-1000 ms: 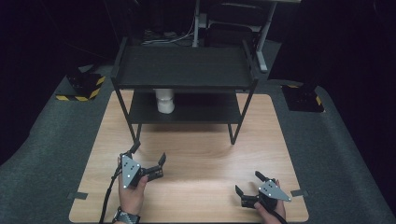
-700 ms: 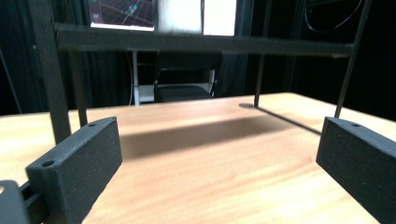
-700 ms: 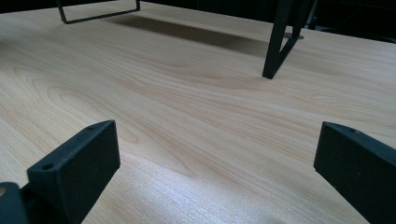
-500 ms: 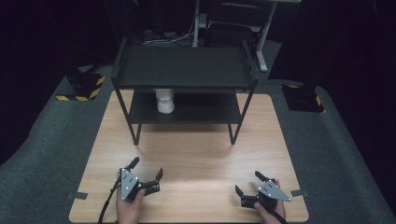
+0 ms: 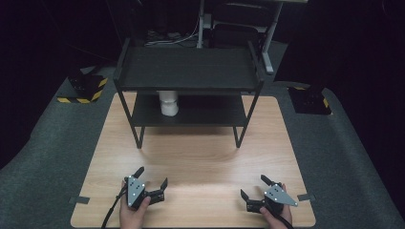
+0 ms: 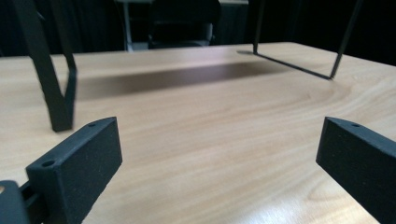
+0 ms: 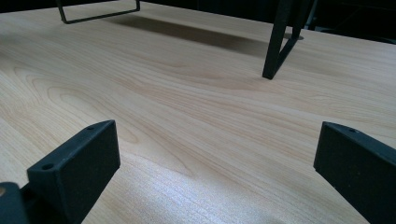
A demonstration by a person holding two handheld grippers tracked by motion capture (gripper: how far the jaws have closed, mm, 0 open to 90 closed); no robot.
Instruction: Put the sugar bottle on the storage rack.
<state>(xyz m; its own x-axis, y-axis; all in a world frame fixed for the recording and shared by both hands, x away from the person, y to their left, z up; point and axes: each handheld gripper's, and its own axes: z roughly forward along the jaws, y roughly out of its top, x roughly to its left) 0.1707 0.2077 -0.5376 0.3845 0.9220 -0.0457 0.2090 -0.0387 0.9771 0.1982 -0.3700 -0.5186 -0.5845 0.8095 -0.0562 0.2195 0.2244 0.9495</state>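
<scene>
We hold the left gripper (image 5: pixel 152 179) low over the near left part of the pale wooden table (image 5: pixel 200 157), its two black jaws spread wide with nothing between them. In the left gripper view bare wood lies between and ahead of the jaws, and a leg of the black metal two-tier shelf rack (image 6: pixel 58 88) stands beyond the left jaw, well apart from it.

We hold the right gripper (image 5: pixel 253 187) over the near right part of the table, its jaws likewise wide apart and empty. In the right gripper view another black rack leg (image 7: pixel 275 51) stands on the wood ahead of the jaws, nearer the right one.

In the high view the rack (image 5: pixel 188 69) stands at the far half of the table, well ahead of both pairs of jaws. A white cylindrical cup (image 5: pixel 168 102) sits on its lower shelf toward the left end, far beyond the left gripper's jaws and touched by neither gripper.
</scene>
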